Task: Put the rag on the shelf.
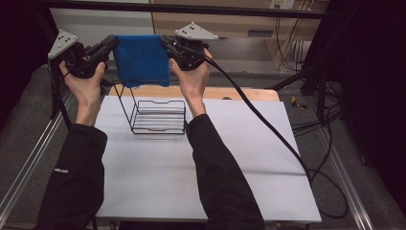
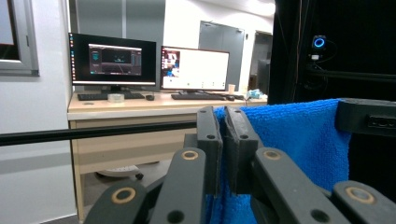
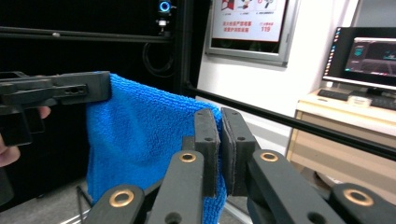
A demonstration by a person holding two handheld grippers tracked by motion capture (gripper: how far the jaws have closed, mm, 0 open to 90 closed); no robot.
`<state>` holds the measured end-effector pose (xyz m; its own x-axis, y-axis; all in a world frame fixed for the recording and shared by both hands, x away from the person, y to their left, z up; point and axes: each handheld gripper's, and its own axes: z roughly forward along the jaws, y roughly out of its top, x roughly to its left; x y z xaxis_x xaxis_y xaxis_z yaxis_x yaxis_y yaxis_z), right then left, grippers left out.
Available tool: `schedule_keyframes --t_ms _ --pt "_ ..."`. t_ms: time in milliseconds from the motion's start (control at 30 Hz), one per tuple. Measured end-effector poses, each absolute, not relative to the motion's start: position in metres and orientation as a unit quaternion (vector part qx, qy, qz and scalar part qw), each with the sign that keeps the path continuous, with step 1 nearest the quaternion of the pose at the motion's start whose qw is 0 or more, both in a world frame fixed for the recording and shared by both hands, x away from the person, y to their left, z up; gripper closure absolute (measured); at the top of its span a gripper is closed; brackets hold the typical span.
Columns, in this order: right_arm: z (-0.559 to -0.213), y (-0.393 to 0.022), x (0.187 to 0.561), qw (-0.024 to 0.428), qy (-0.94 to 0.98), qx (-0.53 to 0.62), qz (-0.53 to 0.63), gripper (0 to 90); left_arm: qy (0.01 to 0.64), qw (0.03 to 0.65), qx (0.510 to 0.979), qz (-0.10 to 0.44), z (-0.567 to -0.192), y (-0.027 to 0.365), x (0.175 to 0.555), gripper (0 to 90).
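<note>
Near edge of the table [image 1: 158,191] bare. Farther on, toward the far left corner, a black wire rack [image 1: 158,116] — nothing in its basket. Above it, held aloft: blue cloth [image 1: 142,60] stretched between left gripper [image 1: 111,44] and right gripper [image 1: 165,42], each clamped tight on a top corner. Probably mid-carry, about to drape — calls for lowering evenly over the rack's upright bar before letting go.

Dim, dark-edged high view; brighter, perhaps slightly soft gripper views.
</note>
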<state>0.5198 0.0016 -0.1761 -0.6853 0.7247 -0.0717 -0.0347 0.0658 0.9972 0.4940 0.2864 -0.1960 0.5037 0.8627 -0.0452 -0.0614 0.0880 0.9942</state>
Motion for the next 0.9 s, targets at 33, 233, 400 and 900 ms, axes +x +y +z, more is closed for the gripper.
schedule_keyframes --t_ms 33,233,400,900 --pt "-0.177 0.001 0.519 0.298 0.668 0.260 0.630 86.3 0.348 0.650 0.576 0.354 -0.198 0.287 0.493 85.5" --pt "-0.187 0.000 0.515 0.289 0.677 0.261 0.624 86.2 0.342 0.644 0.587 0.351 -0.208 0.289 0.486 85.5" --pt "-0.194 -0.001 0.513 0.283 0.686 0.260 0.618 86.2 0.338 0.637 0.599 0.349 -0.218 0.289 0.484 85.5" --pt "-0.196 -0.001 0.494 0.273 0.714 0.250 0.595 85.8 0.334 0.636 0.610 0.335 -0.228 0.295 0.474 85.5"
